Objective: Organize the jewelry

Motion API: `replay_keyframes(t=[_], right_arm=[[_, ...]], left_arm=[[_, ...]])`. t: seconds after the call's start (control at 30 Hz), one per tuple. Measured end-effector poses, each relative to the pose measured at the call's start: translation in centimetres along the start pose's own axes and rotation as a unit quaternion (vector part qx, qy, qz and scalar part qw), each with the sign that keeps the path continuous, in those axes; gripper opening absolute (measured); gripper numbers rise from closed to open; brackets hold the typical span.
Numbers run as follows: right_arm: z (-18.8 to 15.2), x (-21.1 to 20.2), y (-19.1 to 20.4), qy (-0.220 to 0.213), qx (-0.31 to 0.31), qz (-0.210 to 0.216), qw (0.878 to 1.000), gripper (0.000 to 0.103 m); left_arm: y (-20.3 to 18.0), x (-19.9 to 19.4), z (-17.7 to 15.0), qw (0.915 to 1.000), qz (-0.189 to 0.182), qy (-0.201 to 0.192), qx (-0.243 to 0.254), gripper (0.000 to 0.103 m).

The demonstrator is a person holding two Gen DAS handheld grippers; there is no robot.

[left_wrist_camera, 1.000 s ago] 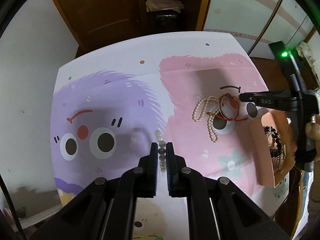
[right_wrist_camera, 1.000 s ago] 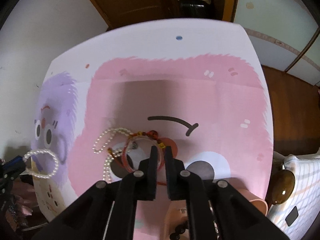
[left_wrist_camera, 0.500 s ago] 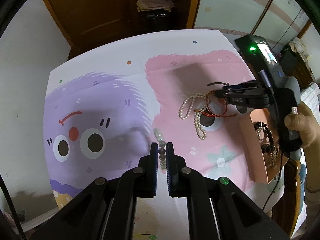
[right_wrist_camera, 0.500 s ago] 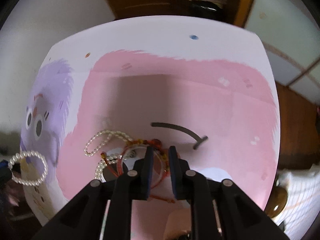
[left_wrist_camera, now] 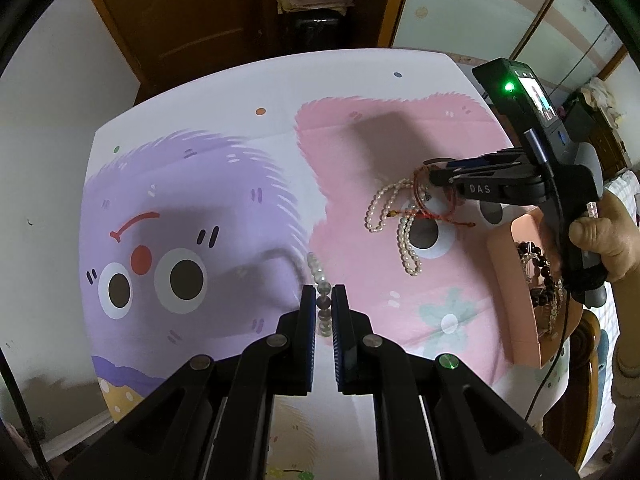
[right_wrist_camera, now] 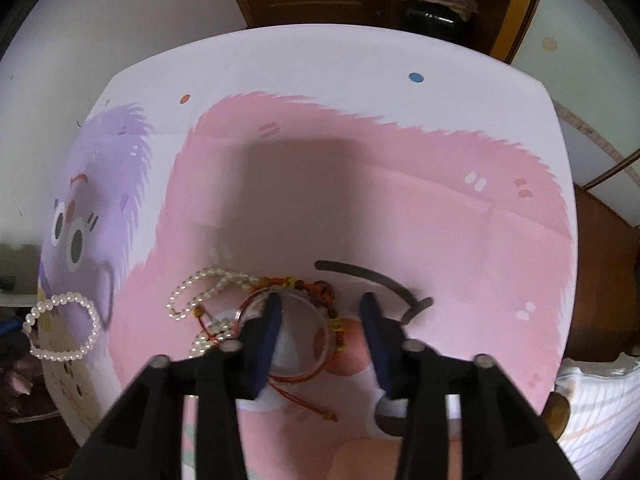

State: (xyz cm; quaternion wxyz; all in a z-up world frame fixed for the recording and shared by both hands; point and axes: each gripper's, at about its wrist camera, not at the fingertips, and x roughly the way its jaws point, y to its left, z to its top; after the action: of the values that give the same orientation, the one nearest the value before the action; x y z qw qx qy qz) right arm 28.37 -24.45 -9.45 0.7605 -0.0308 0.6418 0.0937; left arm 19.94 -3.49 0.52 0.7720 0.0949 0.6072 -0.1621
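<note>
- Jewelry here is light, loose and small: a thin red translucent bangle [right_wrist_camera: 286, 338] lies on the pink patch of the cartoon-printed worktop [right_wrist_camera: 440, 128], tangled with a red knotted cord bracelet with orange and yellow beads [right_wrist_camera: 316, 289] and a long strand of small white pearls [right_wrist_camera: 208, 288] at its 9 to 10 o'clock.
- Bangle judged stiff and smooth, likely to slip off flat pads; best taken across its rim at one point. The cord is soft and may drag along with it.
- Right gripper [right_wrist_camera: 320, 312] points nearly straight down with its jaws spread; they have just been opening. One finger sits inside the ring, the other outside at 3 o'clock, so the rim and beaded cord lie between them, unpinched.
- Left gripper [left_wrist_camera: 323, 300] is pressed together on a bracelet of round pale pearly beads [left_wrist_camera: 320, 280], which hangs as a floppy loop above the purple patch.
- Pink open box [left_wrist_camera: 516, 292] at the worktop's 4 o'clock edge already holds dark beaded bracelets [left_wrist_camera: 540, 276].
- Hard to make out: the right wrist view is blurred, so whether the inner finger touches the bangle is unclear. The box is cut off behind a person's hand [left_wrist_camera: 600, 248] on the right gripper's handle, and the held loop's far side hides behind the left fingers.
</note>
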Motion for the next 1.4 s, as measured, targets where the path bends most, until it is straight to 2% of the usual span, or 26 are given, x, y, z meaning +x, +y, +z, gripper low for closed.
replay_keyframes(t=[0.03,0.07,0.3,0.53,0.7,0.83,1.0,1.17,1.33,1.4], right_arm=[[0.1,0.0,-0.2,0.0,-0.002,-0.004,1.0,0.012],[0.1,0.0,-0.4,-0.001,-0.001,-0.003,1.0,0.009],[-0.5,-0.6,-1.1,-0.02,0.021,0.008,1.0,0.008],[-2.3,-5.2,-1.6,-0.064,0.041,0.028,0.997,0.008],[-5.5,-10.7,-1.7,-0.104,0.036,0.035,0.993,0.008],[-8.9,-14.6,-2.4,-0.124,0.031,0.026,0.991,0.008],[-12.8,-15.9,-4.5,-0.125,0.047,0.005,0.991,0.008],[-16.4,-15.4,-6.8,-0.121,0.076,-0.003,0.99,0.008],[-19.2,-13.8,-8.1,-0.112,0.098,0.0,0.989,0.008],[-19.8,-13.2,-8.3,-0.108,0.103,0.001,0.989,0.008]], left_arm=[[0.0,0.0,0.0,1.0,-0.001,-0.001,0.0,0.005],[0.0,-0.1,0.0,1.0,-0.002,-0.001,0.0,0.005],[-0.2,-0.7,0.0,1.0,0.001,-0.006,0.001,0.005],[-1.8,-3.1,-0.2,0.9997,0.002,-0.019,0.013,0.005],[-4.3,-5.9,0.0,0.9985,-0.004,-0.041,0.036,0.005],[-7.8,-8.3,0.6,0.9957,-0.018,-0.06,0.068,0.005],[-12.8,-10.0,1.3,0.9902,-0.047,-0.082,0.103,0.005],[-17.9,-8.4,1.5,0.9854,-0.094,-0.073,0.122,0.005],[-21.5,-4.4,1.5,0.9842,-0.117,-0.037,0.128,0.005],[-22.5,-2.4,1.7,0.9852,-0.114,-0.021,0.127,0.005]])
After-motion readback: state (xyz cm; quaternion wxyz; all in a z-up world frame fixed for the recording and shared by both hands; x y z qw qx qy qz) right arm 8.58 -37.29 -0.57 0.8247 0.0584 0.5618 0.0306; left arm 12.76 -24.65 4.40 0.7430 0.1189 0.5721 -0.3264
